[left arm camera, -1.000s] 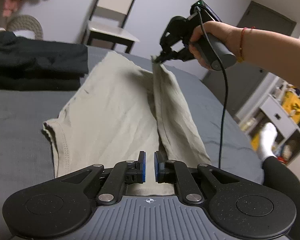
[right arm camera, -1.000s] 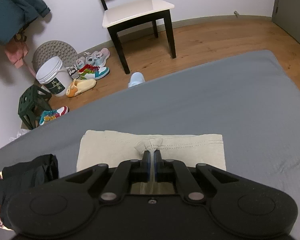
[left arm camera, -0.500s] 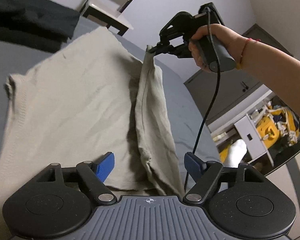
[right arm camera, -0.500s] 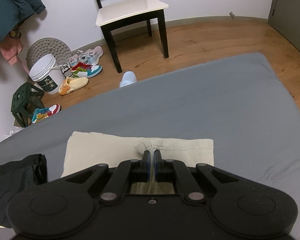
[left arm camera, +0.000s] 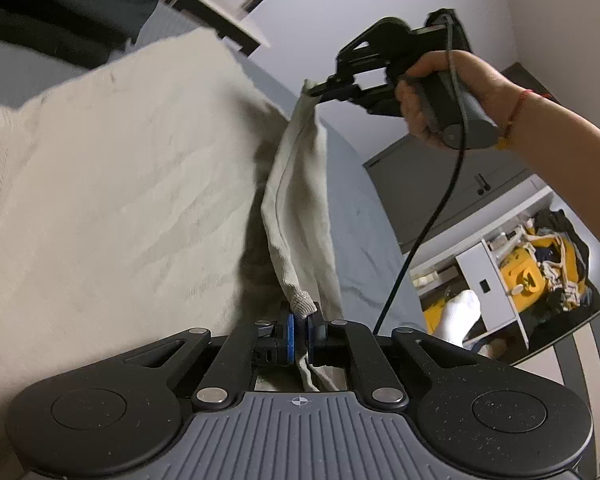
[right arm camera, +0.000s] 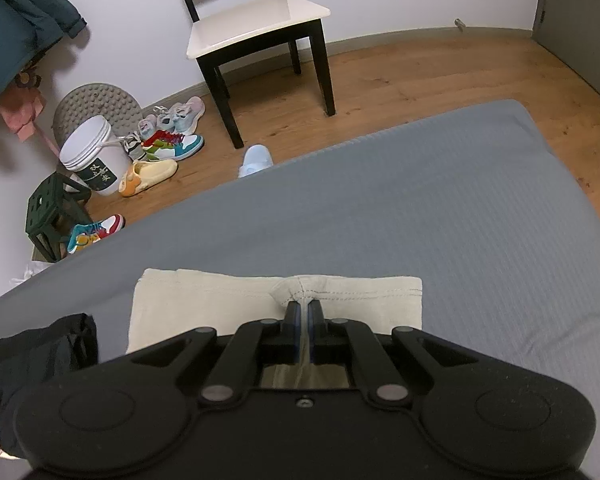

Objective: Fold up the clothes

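Observation:
A beige T-shirt (left arm camera: 112, 184) lies spread on the grey bed (left arm camera: 352, 208). Its right edge is lifted into a taut fold between both grippers. My left gripper (left arm camera: 299, 330) is shut on the near end of that fold, a bunched bit of fabric poking out above the blue pads. In the left wrist view my right gripper (left arm camera: 314, 90) is held in a hand, raised above the bed and shut on the fold's far end. The right wrist view shows the right gripper (right arm camera: 302, 314) pinching the shirt's hem (right arm camera: 332, 290), with the shirt (right arm camera: 204, 304) flat below.
Folded black clothes (left arm camera: 56, 12) lie on the bed beyond the shirt, also seen as a black pile (right arm camera: 40, 356). A chair (right arm camera: 256, 32), shoes (right arm camera: 168, 146), a white bucket (right arm camera: 92, 160) and a green stool (right arm camera: 52, 216) stand on the wooden floor. Shelves (left arm camera: 512, 276) stand right of the bed.
My left gripper opened half a second ago, moved to the shirt's lifted edge and has now shut on it. The right gripper stays shut on the far end, held raised.

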The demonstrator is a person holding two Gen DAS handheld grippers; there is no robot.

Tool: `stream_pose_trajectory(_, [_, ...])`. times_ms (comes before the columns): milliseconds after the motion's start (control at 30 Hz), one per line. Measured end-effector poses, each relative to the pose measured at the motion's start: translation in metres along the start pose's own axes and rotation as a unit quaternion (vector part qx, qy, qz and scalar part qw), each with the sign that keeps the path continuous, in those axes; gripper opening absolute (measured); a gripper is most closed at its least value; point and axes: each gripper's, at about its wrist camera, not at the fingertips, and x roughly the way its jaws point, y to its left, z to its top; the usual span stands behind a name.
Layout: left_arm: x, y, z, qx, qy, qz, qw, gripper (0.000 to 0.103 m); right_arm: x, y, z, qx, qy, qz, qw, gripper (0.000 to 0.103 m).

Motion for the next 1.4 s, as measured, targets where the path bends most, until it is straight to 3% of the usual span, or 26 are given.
stream_pose_trajectory(233, [-0.033, 0.01, 0.017, 0.004, -0.019, 0.025, 0.9995, 0.005, -0.002, 0.023, 0.0, -0.008, -0.002, 0.019, 1.0, 0.004])
stream_pose_trajectory(467, [-0.055, 0.023, 0.032, 0.031, -0.013, 0.061, 0.9976, 0.006, 0.008, 0.056, -0.003, -0.01, -0.003, 0.05, 0.999, 0.004])
stream_pose_trajectory(1067, [-0.067, 0.055, 0.058, -0.02, -0.05, 0.099, 0.9936, 0.006, 0.049, 0.106, -0.002, -0.014, 0.006, 0.06, 0.998, 0.005])
stream_pose_trajectory(1400, [-0.068, 0.056, 0.048, -0.033, -0.037, 0.118, 0.9918, 0.006, 0.057, 0.114, -0.002, 0.004, 0.0, 0.065, 0.998, 0.005])
